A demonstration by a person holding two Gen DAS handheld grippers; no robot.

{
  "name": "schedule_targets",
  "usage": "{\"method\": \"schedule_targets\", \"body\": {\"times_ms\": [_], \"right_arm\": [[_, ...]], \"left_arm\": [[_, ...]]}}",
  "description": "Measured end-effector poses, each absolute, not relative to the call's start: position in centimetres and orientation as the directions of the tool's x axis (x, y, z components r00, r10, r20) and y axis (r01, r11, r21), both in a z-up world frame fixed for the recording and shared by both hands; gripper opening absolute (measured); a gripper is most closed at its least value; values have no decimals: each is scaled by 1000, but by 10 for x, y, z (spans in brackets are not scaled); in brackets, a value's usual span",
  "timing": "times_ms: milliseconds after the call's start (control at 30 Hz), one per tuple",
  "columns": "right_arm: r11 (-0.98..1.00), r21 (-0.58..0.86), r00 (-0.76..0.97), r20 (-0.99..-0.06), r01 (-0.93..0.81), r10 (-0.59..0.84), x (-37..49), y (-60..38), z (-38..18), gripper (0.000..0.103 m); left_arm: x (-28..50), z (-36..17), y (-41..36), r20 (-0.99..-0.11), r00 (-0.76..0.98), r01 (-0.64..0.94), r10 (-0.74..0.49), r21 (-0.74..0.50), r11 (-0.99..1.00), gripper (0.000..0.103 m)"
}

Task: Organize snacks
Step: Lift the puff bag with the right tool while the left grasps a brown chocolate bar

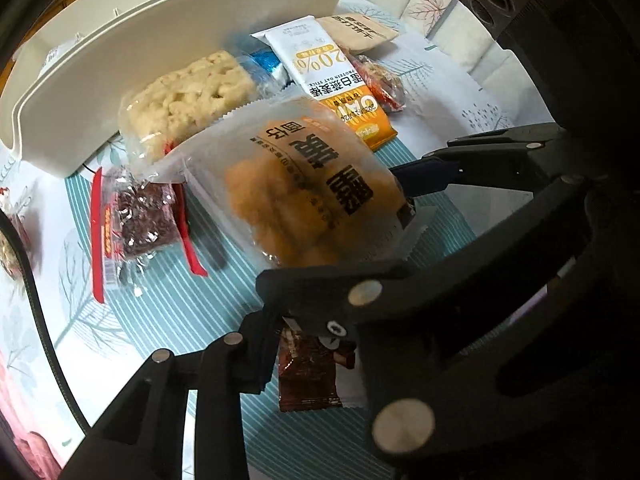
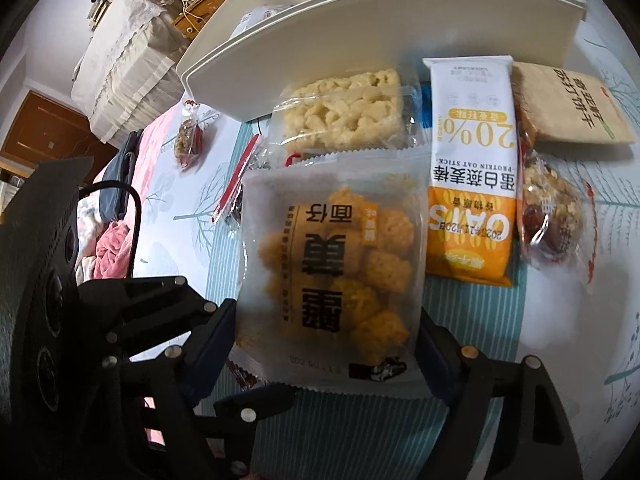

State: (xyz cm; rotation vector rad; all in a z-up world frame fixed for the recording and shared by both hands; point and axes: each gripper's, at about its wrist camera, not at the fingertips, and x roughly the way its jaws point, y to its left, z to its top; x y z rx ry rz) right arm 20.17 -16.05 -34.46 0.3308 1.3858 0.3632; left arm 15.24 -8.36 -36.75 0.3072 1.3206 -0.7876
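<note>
A translucent packet of orange crispy snacks (image 2: 332, 276) sits between the fingers of my right gripper (image 2: 324, 344), which is shut on its lower edge and holds it above the table. The same packet (image 1: 296, 192) fills the left wrist view, with the right gripper's blue-padded finger (image 1: 424, 178) against its side. My left gripper's (image 1: 316, 344) jaws stand apart just below the packet, over a dark brown wrapper (image 1: 308, 372) on the table. A white bin (image 2: 360, 24) stands behind, also in the left wrist view (image 1: 132, 52).
Against the bin lie a pale rice-puff bar (image 2: 340, 108), a white-and-orange oat stick packet (image 2: 470, 168), a brown paper packet (image 2: 572, 108) and a nut-and-date packet (image 2: 552, 220). A red-edged dark snack (image 1: 132, 220) lies left. The tablecloth (image 1: 172, 312) is teal-striped.
</note>
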Motion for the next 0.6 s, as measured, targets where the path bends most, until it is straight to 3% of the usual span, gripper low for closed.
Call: {"method": "schedule_targets", "body": {"times_ms": [600], "right_arm": [[884, 464, 284, -856, 59, 431, 164, -178, -316, 80]], "left_arm": [[125, -337, -41, -931, 82, 672, -356, -212, 709, 32]]}}
